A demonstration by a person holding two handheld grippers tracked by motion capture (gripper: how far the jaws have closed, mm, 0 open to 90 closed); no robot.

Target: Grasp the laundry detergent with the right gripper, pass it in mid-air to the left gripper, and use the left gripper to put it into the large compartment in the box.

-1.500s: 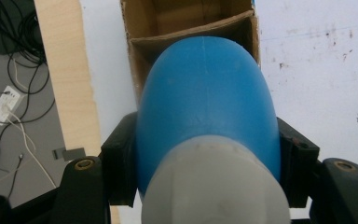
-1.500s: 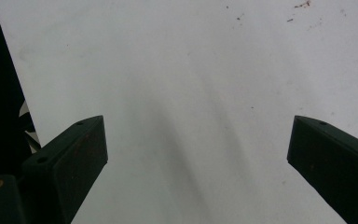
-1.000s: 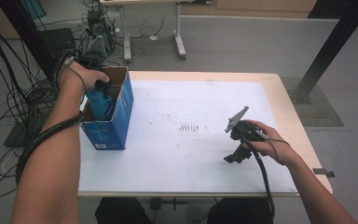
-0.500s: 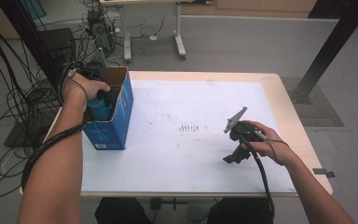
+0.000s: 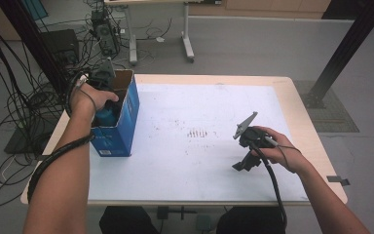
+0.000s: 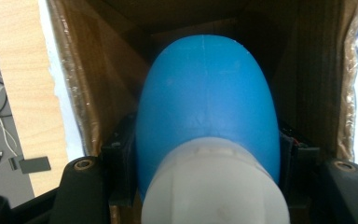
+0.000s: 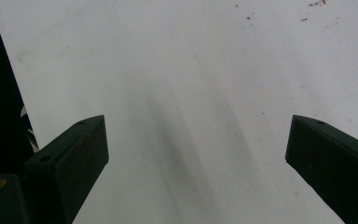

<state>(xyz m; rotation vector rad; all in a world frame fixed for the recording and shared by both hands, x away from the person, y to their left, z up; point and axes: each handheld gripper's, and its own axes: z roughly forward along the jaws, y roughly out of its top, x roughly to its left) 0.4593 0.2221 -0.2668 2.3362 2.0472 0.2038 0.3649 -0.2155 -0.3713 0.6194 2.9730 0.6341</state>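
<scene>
Blue bulb held inside the open box, at the upper left of the high view.

The blue bulb [image 6: 207, 102], with its whitish neck toward the camera, sits clamped between the left tongs [image 6: 207, 163] and is sunk within the brown walls of the blue cardboard box [image 5: 121, 127]; nothing else can be made out in the box. I judge the job at its midpoint: whether the bulb goes in or comes out, it is not yet let go. The right tongs [image 7: 196, 154] hang spread and empty over the white worktop [image 5: 199, 161], lower right.
</scene>
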